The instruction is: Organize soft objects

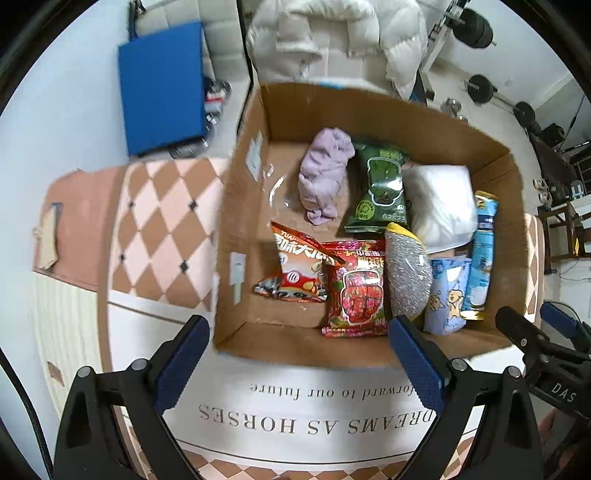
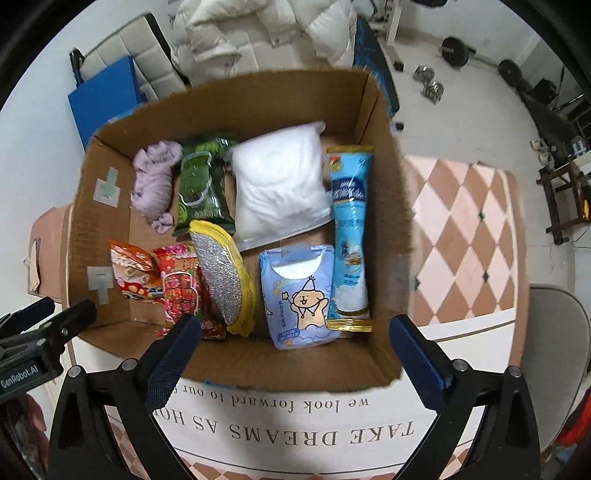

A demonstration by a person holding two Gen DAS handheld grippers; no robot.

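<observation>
An open cardboard box [image 1: 424,122] [image 2: 258,96] holds several soft things: a lilac cloth [image 1: 325,173] [image 2: 153,181], a green snack bag [image 1: 382,188] [image 2: 201,181], a white pillow pack [image 1: 441,206] [image 2: 280,181], an orange snack bag [image 1: 299,266] [image 2: 135,269], a red snack bag [image 1: 356,288] [image 2: 181,284], a silver-and-yellow scrubber [image 1: 406,273] [image 2: 223,277], a blue tissue pack [image 1: 447,295] [image 2: 299,291] and a long blue pouch [image 1: 482,254] [image 2: 349,236]. My left gripper [image 1: 299,362] is open and empty before the box's near wall. My right gripper [image 2: 295,358] is open and empty above that wall.
The box stands on a checkered pink-and-brown mat [image 1: 159,229] [image 2: 465,236] with printed lettering [image 1: 314,413]. A blue pad [image 1: 162,88] leans behind at the left. A white puffy jacket [image 1: 332,33] lies beyond. Weights [image 1: 480,88] sit at the far right. A grey chair [image 2: 554,350] is right.
</observation>
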